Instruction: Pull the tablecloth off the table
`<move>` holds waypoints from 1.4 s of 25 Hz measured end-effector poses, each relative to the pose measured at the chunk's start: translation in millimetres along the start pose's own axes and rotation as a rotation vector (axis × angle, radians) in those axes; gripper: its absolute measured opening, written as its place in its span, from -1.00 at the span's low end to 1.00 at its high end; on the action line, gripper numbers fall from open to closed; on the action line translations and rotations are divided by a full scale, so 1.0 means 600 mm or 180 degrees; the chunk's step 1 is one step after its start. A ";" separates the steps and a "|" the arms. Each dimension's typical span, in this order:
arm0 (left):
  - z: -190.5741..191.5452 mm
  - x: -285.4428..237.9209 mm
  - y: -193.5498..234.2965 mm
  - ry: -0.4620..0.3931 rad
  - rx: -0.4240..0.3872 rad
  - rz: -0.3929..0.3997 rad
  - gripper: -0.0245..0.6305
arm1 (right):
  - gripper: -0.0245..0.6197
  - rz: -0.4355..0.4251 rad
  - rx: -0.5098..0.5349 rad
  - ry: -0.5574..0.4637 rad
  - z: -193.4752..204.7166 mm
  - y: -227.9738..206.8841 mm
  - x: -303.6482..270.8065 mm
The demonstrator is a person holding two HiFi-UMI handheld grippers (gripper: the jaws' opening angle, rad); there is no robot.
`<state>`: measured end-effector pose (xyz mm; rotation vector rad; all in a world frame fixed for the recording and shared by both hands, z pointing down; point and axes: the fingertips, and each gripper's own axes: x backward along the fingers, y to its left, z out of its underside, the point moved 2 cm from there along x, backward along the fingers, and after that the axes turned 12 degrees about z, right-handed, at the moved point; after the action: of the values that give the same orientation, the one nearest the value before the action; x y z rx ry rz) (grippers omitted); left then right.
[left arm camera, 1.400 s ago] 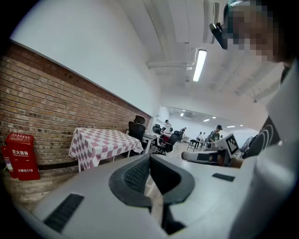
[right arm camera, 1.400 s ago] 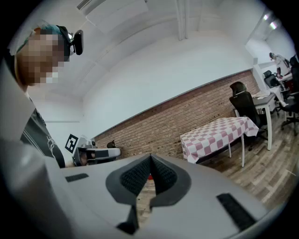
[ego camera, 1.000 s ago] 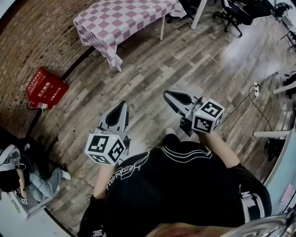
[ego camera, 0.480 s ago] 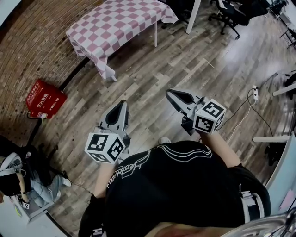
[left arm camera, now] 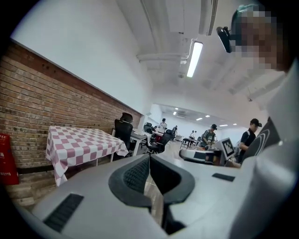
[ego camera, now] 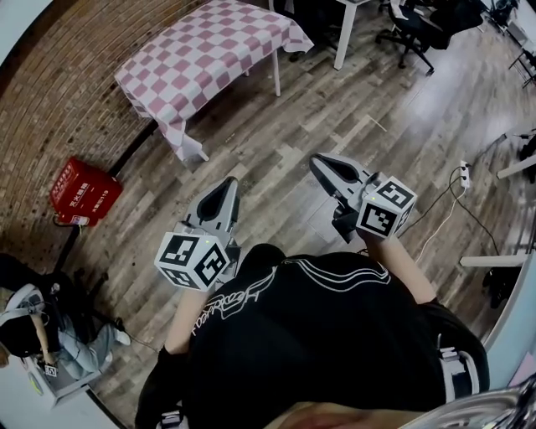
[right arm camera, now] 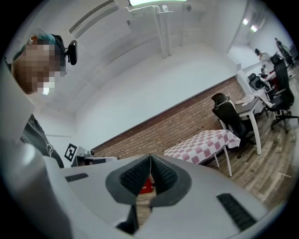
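A pink-and-white checked tablecloth [ego camera: 205, 52] covers a white-legged table by the brick wall, at the top of the head view. It also shows at the left of the left gripper view as the tablecloth [left arm camera: 79, 147], and right of centre in the right gripper view as the tablecloth [right arm camera: 203, 142]. My left gripper [ego camera: 229, 183] and right gripper [ego camera: 319, 161] are both shut and empty. They hang over the wooden floor, well short of the table, pointing towards it.
A red box [ego camera: 82, 189] lies on the floor by the brick wall [ego camera: 59, 92]. Black office chairs [ego camera: 410, 23] and white desks stand behind the table. A power strip with cable [ego camera: 463, 172] lies at the right. A person sits at lower left [ego camera: 38, 335]; others stand far off.
The table and the red box have slid down and closer in the head view as I walk towards them. Both grippers stay shut and keep their place ahead of my body.
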<state>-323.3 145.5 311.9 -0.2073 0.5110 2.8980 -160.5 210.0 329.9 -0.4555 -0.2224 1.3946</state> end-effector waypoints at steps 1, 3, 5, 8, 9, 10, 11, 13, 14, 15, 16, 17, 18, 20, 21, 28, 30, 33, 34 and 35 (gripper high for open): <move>-0.004 -0.007 0.000 0.0013 -0.0023 0.0017 -0.91 | -0.93 0.0012 -0.0015 0.0000 -0.003 -0.007 0.000; -0.013 -0.019 0.005 0.0004 -0.0037 0.0050 -0.91 | -0.93 0.0026 -0.0036 -0.0007 -0.008 -0.019 -0.005; -0.018 -0.030 0.019 -0.0017 -0.0023 0.0064 -0.91 | -0.93 0.0030 -0.0038 -0.0002 -0.010 -0.028 -0.017; -0.018 -0.054 0.050 -0.0019 0.0010 0.0068 -0.91 | -0.93 0.0035 -0.0025 0.0035 -0.009 -0.047 -0.044; -0.018 -0.064 0.061 -0.0017 0.0028 0.0076 -0.91 | -0.93 0.0047 -0.0016 0.0062 -0.009 -0.057 -0.053; -0.018 -0.075 0.072 -0.0015 0.0048 0.0087 -0.91 | -0.93 0.0065 -0.0007 0.0090 -0.010 -0.067 -0.063; -0.019 -0.087 0.085 -0.0013 0.0069 0.0099 -0.91 | -0.93 0.0083 -0.0005 0.0112 -0.012 -0.078 -0.075; -0.023 -0.112 0.118 -0.0010 0.0108 0.0109 -0.91 | -0.93 0.0113 -0.0017 0.0144 -0.017 -0.100 -0.104; -0.026 -0.125 0.136 -0.0011 0.0130 0.0109 -0.91 | -0.93 0.0124 -0.0021 0.0162 -0.020 -0.112 -0.121; -0.031 -0.140 0.155 -0.0013 0.0156 0.0108 -0.91 | -0.93 0.0131 -0.0028 0.0179 -0.023 -0.125 -0.138; -0.036 -0.155 0.173 -0.0015 0.0182 0.0111 -0.91 | -0.93 0.0136 -0.0041 0.0193 -0.028 -0.139 -0.157; -0.042 -0.171 0.192 -0.0013 0.0201 0.0116 -0.91 | -0.93 0.0136 -0.0055 0.0203 -0.034 -0.152 -0.177; -0.050 -0.186 0.211 -0.0007 0.0210 0.0123 -0.91 | -0.93 0.0132 -0.0065 0.0213 -0.040 -0.165 -0.198; -0.069 -0.218 0.252 -0.0001 0.0208 0.0132 -0.91 | -0.93 0.0125 -0.0054 0.0245 -0.055 -0.190 -0.244; -0.079 -0.232 0.274 -0.0005 0.0210 0.0132 -0.91 | -0.93 0.0122 -0.0038 0.0269 -0.064 -0.203 -0.267; -0.141 -0.319 0.416 -0.0062 0.0260 0.0086 -0.91 | -0.93 0.0069 -0.0061 0.0306 -0.130 -0.281 -0.428; -0.153 -0.337 0.446 -0.0070 0.0258 0.0083 -0.91 | -0.93 0.0050 -0.0047 0.0297 -0.146 -0.298 -0.463; -0.166 -0.357 0.480 -0.0105 0.0240 0.0063 -0.91 | -0.93 0.0020 -0.0025 0.0259 -0.165 -0.319 -0.503; -0.171 -0.362 0.488 -0.0121 0.0227 0.0054 -0.91 | -0.93 0.0002 -0.0024 0.0253 -0.170 -0.325 -0.513; -0.176 -0.367 0.494 -0.0130 0.0209 0.0046 -0.91 | -0.93 -0.0016 -0.0027 0.0253 -0.173 -0.331 -0.522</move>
<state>-160.9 -200.9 347.2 -0.1350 0.6021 2.8876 5.5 -136.3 359.1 -0.5161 -0.1647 1.3684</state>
